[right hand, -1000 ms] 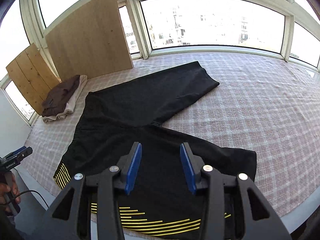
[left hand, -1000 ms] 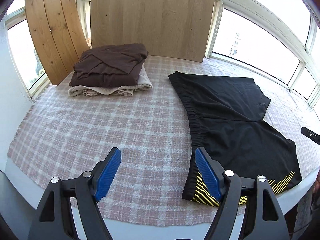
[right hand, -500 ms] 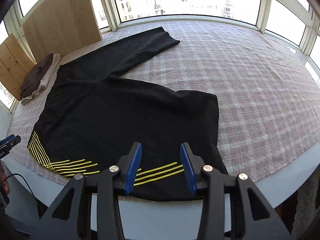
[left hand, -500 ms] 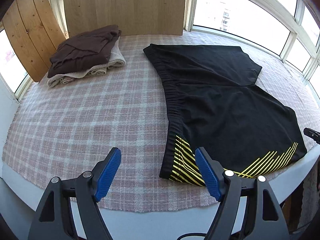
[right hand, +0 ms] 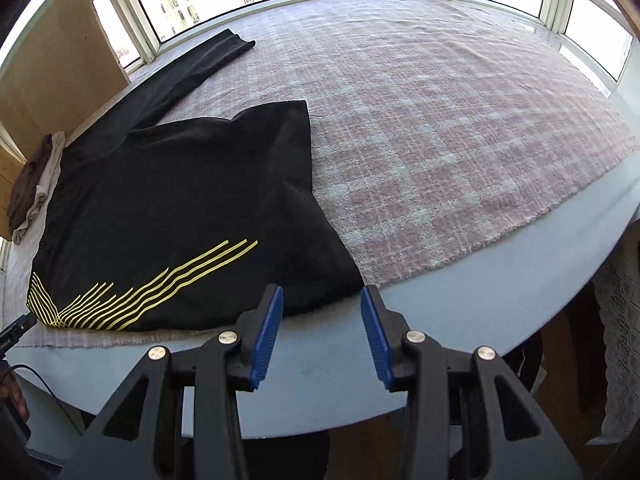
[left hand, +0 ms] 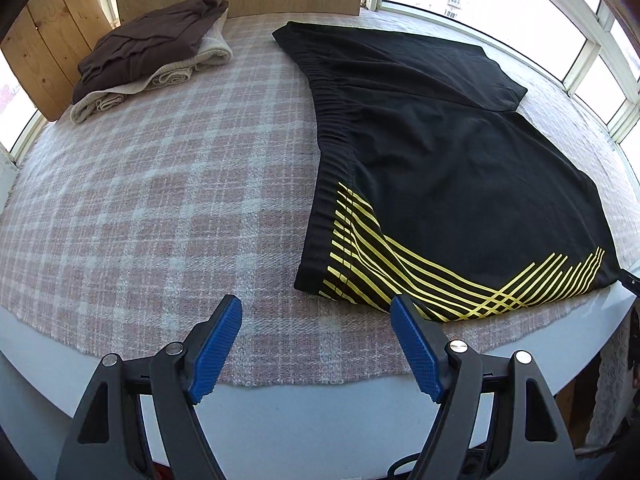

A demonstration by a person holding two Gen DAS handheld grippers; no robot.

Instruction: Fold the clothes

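Note:
Black shorts (left hand: 440,152) with yellow stripes near the front hem lie spread flat on the pink checked cloth (left hand: 160,184); the elastic waistband runs along their left side. In the right wrist view the same shorts (right hand: 168,208) fill the left half, one leg stretching toward the window. My left gripper (left hand: 316,312) hovers open just in front of the waistband's near corner, nothing between its blue pads. My right gripper (right hand: 321,300) is open too, sitting over the table's front edge at the near right corner of the shorts, apart from the fabric.
A folded pile, brown garment (left hand: 148,48) on a cream one (left hand: 168,80), sits at the far left by leaning wooden boards (left hand: 48,56). Windows ring the table. The pale table edge (right hand: 500,272) curves in front; bare checked cloth (right hand: 440,128) spreads right of the shorts.
Both grippers have drawn back toward the table's front edge and lowered their view. The shorts lie where they were. Jaws stayed open throughout.

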